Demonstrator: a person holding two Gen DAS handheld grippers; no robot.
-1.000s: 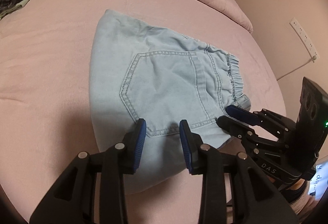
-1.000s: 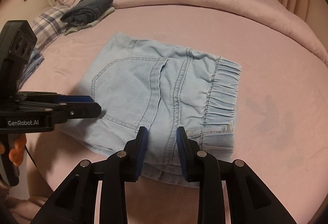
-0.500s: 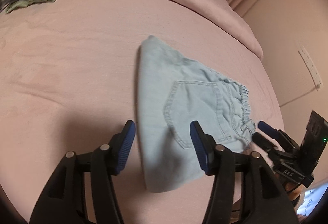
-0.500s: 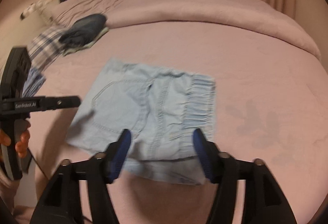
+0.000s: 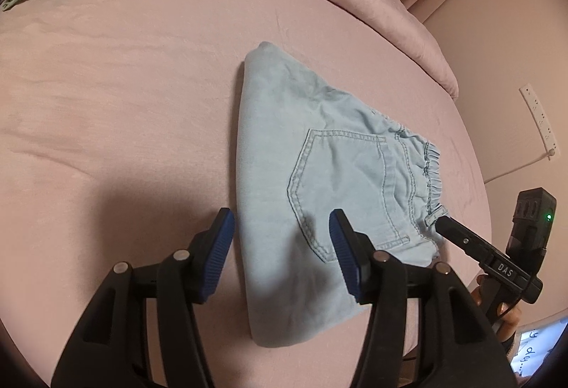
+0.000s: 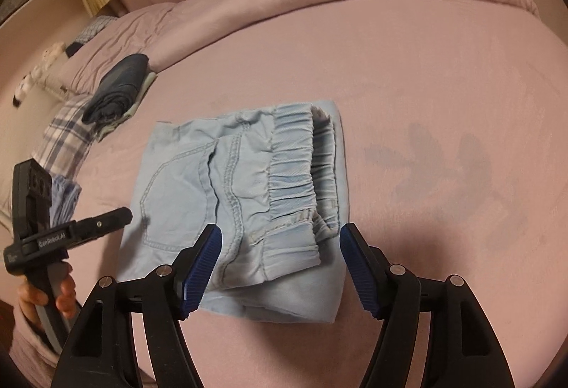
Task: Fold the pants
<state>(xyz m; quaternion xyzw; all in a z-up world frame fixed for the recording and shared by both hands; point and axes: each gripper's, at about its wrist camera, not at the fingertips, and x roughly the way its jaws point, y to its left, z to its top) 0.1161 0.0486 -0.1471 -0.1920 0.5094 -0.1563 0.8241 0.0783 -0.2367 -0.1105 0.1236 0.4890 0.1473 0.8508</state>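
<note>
- Your left gripper has its blue-padded fingers spread wide apart and holds nothing; it hangs over the near edge of the pants, with one pad above bare bedding and the other above the denim near the back pocket.
- Your right gripper is likewise wide apart and empty — its pads straddle the near end of the folded bundle, one over the seam side and one just past the waistband side.
- The pants are light blue denim, folded into a compact stack and lying flat on the pink bedspread, close to the bed's near edge. The back pocket faces up, and the gathered elastic waistband sits on top at one end, with more layers showing under it.
- In the left wrist view, your right gripper comes in from the lower right, its black tip right at the waistband corner; whether it touches the cloth cannot be told from there.
- In the right wrist view, your left gripper reaches in from the left, its tip beside the pocket-side edge of the pants.
- A rolled dark garment rests on a pale folded piece well apart from the pants, near a plaid cloth.
- A white power strip hangs on the wall beyond the bed.
</note>
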